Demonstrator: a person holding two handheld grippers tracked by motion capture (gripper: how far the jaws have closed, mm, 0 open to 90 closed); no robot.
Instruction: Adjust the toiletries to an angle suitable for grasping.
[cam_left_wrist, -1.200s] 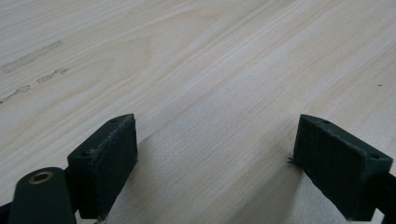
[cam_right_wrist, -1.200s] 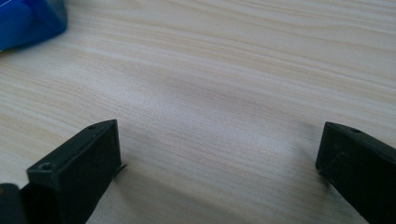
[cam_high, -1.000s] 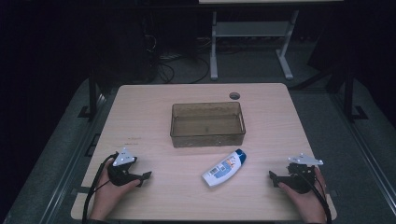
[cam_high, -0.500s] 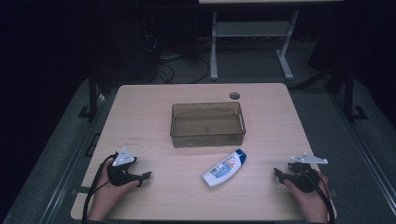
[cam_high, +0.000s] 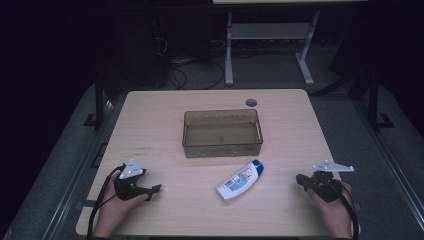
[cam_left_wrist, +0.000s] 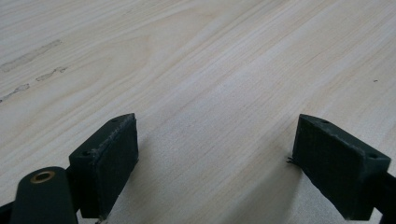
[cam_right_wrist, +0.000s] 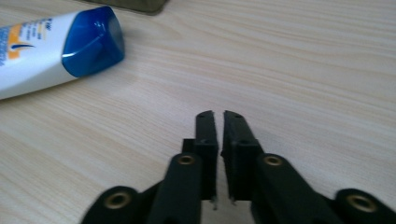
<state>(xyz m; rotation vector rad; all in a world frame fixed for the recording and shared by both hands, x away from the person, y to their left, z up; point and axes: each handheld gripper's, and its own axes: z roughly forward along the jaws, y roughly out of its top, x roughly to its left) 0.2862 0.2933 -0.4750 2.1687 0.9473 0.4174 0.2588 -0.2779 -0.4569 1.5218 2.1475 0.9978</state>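
A white plastic shampoo bottle with a glossy blue cap lies flat on the pale woodgrain table. The right gripper has just pressed its jaws together on nothing; the left gripper is spread wide.

Bottle before bin on table

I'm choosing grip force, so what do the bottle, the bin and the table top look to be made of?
The bottle looks like glossy white plastic with a printed label; its blue cap shines like smooth moulded plastic. The bin seems to be tinted see-through plastic, since its floor shows through the walls. The table looks like pale wood-grain laminate with a matte finish, though real wood cannot be ruled out.
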